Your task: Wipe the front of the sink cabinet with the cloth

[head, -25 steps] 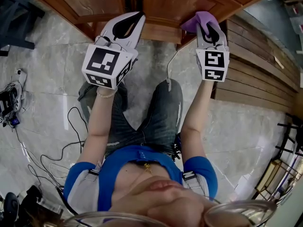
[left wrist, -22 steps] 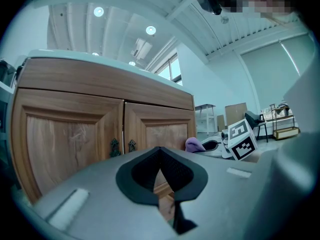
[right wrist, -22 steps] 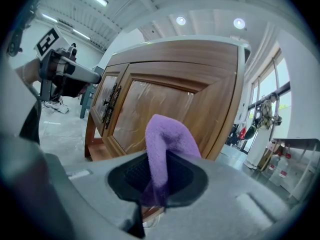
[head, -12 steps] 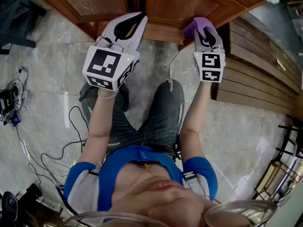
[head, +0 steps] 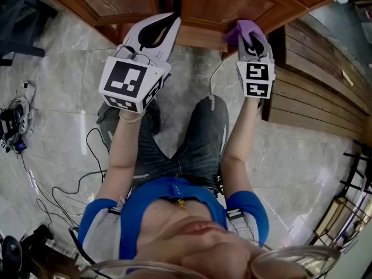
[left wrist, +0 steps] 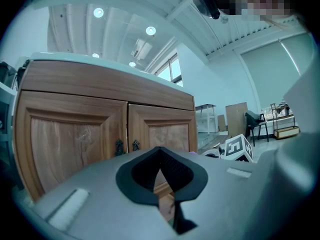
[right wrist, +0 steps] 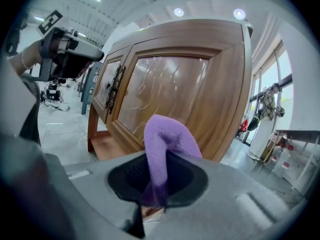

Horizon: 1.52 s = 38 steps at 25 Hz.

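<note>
Big open hall, lab-like, not a home. Free-standing wooden sink cabinet [head: 192, 4] at 12 o'clock on grey tiled floor [head: 58, 97]; tangle of cables [head: 14, 125] at 9 o'clock; high ceiling, recessed lights [left wrist: 150, 30], tall windows [left wrist: 174, 68].

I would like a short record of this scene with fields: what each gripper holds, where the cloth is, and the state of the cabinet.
left gripper: jaws together, holding nothing, in front of the cabinet
right gripper: shut on the purple cloth
cloth position: close to the lower part of the right-hand door; contact cannot be told
sink cabinet: wooden, both doors closed
floor: grey tiles, cables on it
</note>
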Tool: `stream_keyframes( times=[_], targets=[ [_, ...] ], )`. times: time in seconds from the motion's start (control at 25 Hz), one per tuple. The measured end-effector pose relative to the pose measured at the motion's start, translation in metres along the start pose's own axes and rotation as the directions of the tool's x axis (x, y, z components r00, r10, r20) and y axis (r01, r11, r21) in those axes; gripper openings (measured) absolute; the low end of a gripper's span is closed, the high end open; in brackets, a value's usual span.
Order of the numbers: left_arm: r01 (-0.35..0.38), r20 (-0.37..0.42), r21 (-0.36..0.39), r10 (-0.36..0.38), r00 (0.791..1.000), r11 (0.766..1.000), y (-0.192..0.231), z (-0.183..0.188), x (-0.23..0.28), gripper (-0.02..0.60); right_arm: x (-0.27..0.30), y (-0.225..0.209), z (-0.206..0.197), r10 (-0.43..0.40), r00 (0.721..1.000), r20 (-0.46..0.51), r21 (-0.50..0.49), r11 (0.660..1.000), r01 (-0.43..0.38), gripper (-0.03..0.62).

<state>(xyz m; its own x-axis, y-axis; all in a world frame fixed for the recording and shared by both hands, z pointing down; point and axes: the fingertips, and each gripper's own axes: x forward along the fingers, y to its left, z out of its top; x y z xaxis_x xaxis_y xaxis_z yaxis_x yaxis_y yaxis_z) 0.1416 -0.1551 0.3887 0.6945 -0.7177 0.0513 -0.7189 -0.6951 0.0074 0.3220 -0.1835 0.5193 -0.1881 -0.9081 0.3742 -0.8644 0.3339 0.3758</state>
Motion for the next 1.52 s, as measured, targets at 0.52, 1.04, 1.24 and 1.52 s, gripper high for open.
stream_keyframes(
  times=[0.52, 1.04, 1.24, 1.52],
  targets=[
    [-0.028, -0.009, 0.001, 0.028, 1.000, 1.000, 0.012, -0.003, -0.007, 0.000, 0.015, 0.034, 0.022, 0.068, 0.997, 0.025, -0.006, 0.998, -0.067, 0.058],
    [-0.063, -0.035, 0.005, 0.063, 0.997, 0.998, 0.025, -0.011, -0.016, 0.000, 0.036, 0.081, 0.051, 0.170, 0.984, 0.060, -0.044, 0.985, -0.168, 0.058],
    [-0.073, -0.047, 0.005, 0.074, 0.996, 0.997, 0.028, -0.015, -0.016, 0.000, 0.046, 0.102, 0.062, 0.221, 0.972, 0.079, -0.049, 0.975, -0.217, 0.058],
    [-0.080, -0.051, 0.014, 0.080, 0.995, 0.997, 0.031, -0.018, -0.017, 0.000, 0.053, 0.121, 0.074, 0.262, 0.960, 0.102, -0.048, 0.965, -0.259, 0.058]
  ],
)
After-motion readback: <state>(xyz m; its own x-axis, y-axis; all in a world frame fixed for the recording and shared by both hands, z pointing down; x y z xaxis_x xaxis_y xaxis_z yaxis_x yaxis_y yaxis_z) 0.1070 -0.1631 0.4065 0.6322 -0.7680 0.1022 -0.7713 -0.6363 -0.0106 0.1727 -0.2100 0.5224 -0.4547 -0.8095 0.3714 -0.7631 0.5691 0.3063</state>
